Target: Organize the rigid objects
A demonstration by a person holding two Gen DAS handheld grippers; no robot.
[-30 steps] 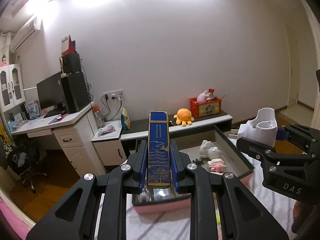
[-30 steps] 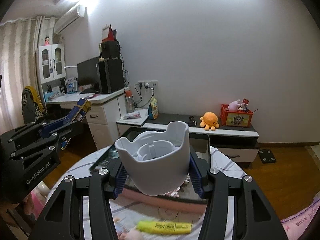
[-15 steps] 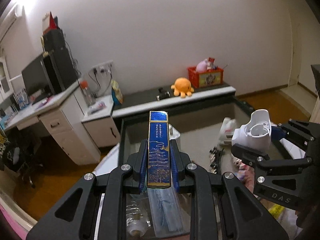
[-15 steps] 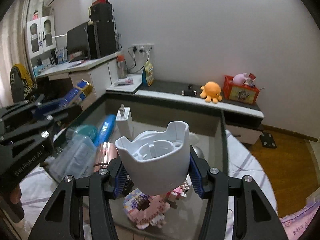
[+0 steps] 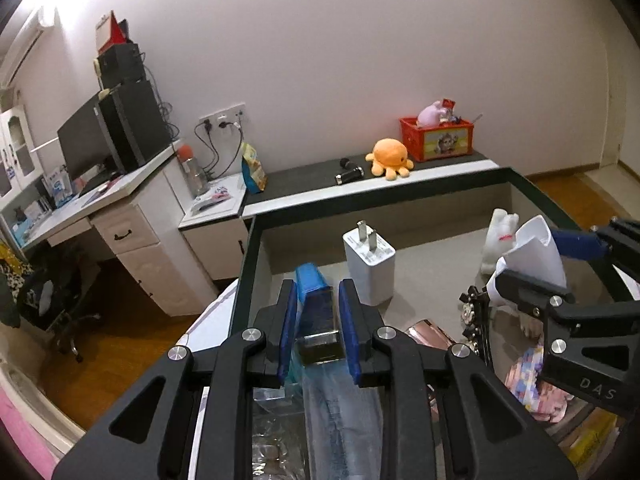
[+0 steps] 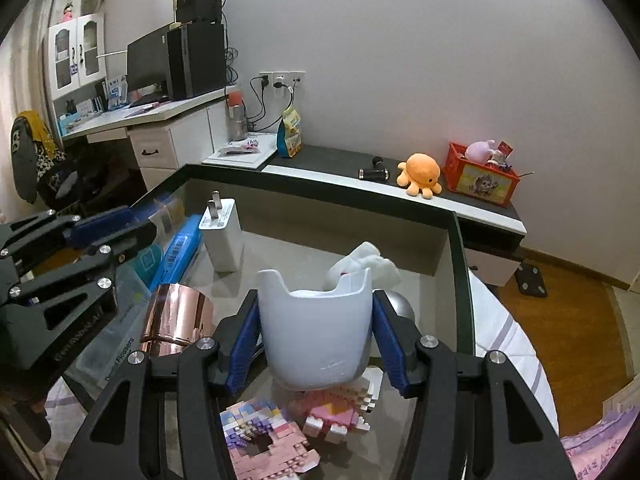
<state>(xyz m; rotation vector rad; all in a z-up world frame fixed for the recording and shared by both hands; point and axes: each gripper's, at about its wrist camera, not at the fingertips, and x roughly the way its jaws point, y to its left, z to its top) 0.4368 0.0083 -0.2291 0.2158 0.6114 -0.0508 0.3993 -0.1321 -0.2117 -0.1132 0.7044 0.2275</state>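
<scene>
Left hand-held gripper: its jaws have just been opening a little around the slim dark-blue cardboard box with gold print. The box sits between them, low over the tray; I cannot tell if the pads press on it.
Right hand-held gripper: clamped on the smooth white plastic cup with a notched rim, tilted down over the tray, I judge for setting down.
Under the cup: a knobbly pink brick model, so I want a bare patch.
Nearby: a shiny copper-coloured tape roll, then an upright white plug charger.
Container: the dark-rimmed grey tray, collecting the hard things.
Far: an orange plush octopus on the ledge.
</scene>
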